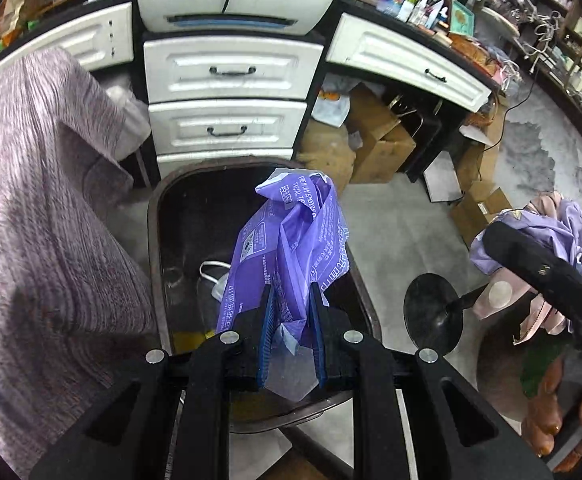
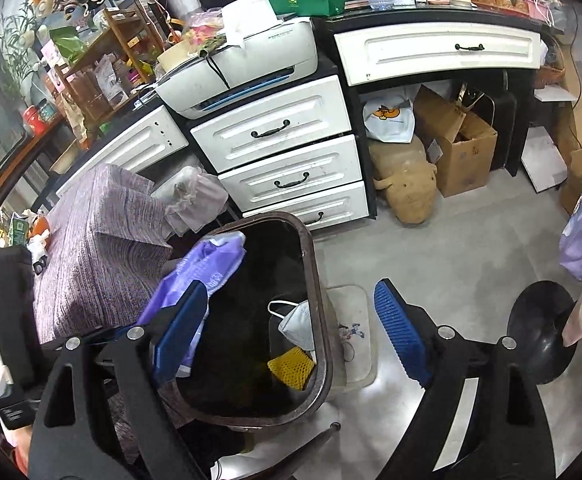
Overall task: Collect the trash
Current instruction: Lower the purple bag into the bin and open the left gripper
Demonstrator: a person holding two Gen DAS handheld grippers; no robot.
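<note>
Jaws of the left gripper [image 1: 291,312] are clamped on a crumpled purple tissue wrapper [image 1: 291,236], holding it over the open mouth of the brown bin [image 2: 323,344] so it can drop straight in. Right gripper [image 2: 287,332] hangs beside it, wide apart and empty.

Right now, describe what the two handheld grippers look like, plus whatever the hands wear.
Both are matte black plastic. The left gripper and right gripper each have two angular black linkage arms with round silver pivot pins, ending in jaws lined with ribbed blue pads. The right gripper's black handle shows in the left wrist view; the hand on it has amber-painted nails. No gloves or cables visible.
</note>
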